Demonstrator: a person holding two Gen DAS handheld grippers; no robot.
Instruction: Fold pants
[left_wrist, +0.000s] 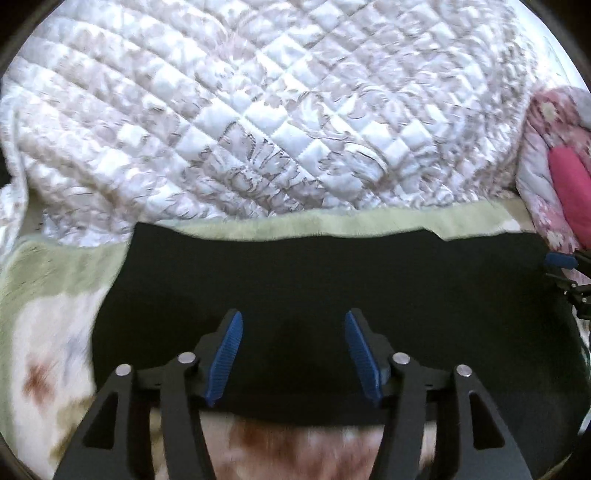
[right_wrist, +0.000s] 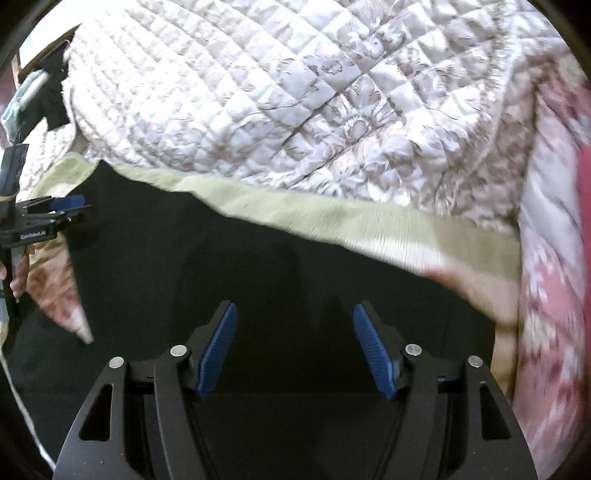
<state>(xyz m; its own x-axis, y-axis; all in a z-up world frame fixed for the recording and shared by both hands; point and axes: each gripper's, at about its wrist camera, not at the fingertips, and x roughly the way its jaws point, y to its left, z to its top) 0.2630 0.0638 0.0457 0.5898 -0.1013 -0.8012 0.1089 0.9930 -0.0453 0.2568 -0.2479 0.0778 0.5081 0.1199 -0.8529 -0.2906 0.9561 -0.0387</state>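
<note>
A bed fills both views, covered by a pale green floral blanket (left_wrist: 44, 295) with a white quilted bedspread (left_wrist: 258, 110) heaped beyond it and a pink flowered quilt (left_wrist: 554, 155) off to the right. The black pants (left_wrist: 295, 266) lie flat on the blanket, directly under and ahead of both claws, their far edge running straight across, probably a fold line. The left claw (left_wrist: 293, 358) stands open over the dark cloth with nothing between its blue pads. The right claw (right_wrist: 295, 347) is likewise open and empty. Judging by this, both are clear of the fabric so that the pants lie smooth before the next fold.
</note>
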